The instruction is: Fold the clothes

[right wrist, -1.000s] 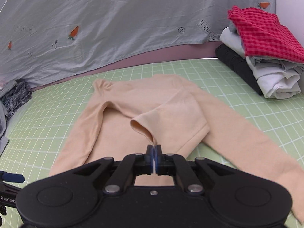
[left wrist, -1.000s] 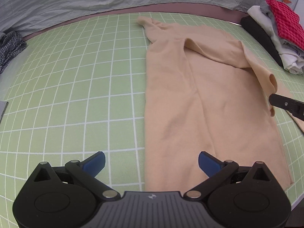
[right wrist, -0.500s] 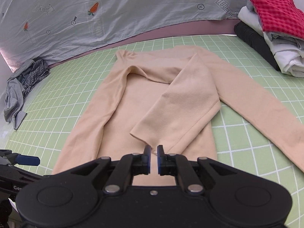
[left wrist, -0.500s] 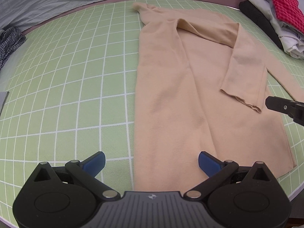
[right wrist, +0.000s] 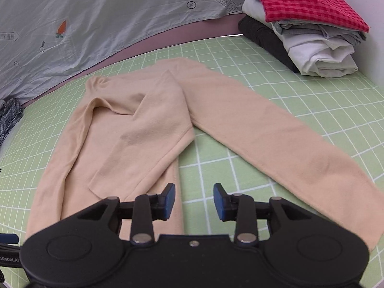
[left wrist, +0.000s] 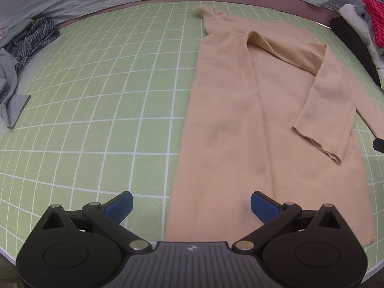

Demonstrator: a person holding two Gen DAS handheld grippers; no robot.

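A beige long-sleeved top [left wrist: 240, 120] [right wrist: 134, 139] lies flat on the green grid mat [left wrist: 96, 96] [right wrist: 312, 100]. One sleeve [left wrist: 321, 110] is folded across the body, its cuff lying on the cloth. The other sleeve [right wrist: 288, 148] stretches out to the right over the mat. My left gripper [left wrist: 191, 206] hovers wide open above the hem's left edge, holding nothing. My right gripper [right wrist: 194, 201] is over the mat just right of the hem, its jaws opening with nothing between them. A tip of the right gripper [left wrist: 379, 144] shows at the edge of the left wrist view.
A stack of folded clothes [right wrist: 307, 31] topped by a red checked piece stands at the back right. Crumpled grey and checked garments [left wrist: 21, 55] lie at the left edge. A grey printed sheet [right wrist: 96, 24] hangs behind the mat.
My right gripper let go of the sleeve cuff, which now lies flat on the body. It then drew back to the right and its jaws spread. The left gripper stayed open.
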